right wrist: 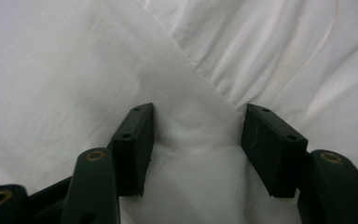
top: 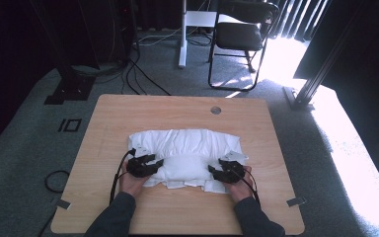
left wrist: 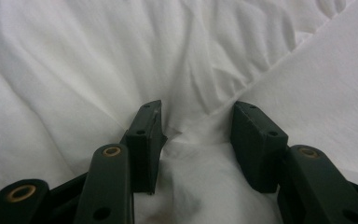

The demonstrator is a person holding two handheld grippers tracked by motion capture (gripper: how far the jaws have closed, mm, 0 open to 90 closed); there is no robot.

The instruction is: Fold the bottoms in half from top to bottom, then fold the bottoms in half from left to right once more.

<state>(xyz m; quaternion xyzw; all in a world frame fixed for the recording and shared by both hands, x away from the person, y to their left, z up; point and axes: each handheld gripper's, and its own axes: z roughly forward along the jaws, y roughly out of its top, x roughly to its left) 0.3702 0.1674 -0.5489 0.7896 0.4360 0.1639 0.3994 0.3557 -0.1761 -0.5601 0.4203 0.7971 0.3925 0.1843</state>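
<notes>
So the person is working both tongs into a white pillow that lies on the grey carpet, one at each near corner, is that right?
Not quite. The white pillow lies on the wooden table, not on the carpet, as the high view shows. The rest holds: the left tongs and the right tongs are at its two near corners, with white fabric bunched between their jaws.

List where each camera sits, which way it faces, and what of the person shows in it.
High view: above the person's side, looking forward and down on the table and white pillow; both forearms, left gripper and right gripper show.
Left gripper view: rides the left gripper, facing white fabric bunched between its jaws.
Right gripper view: rides the right gripper, facing the fabric likewise.
Shared: both gripper views show the pillow's cloth up close.
</notes>
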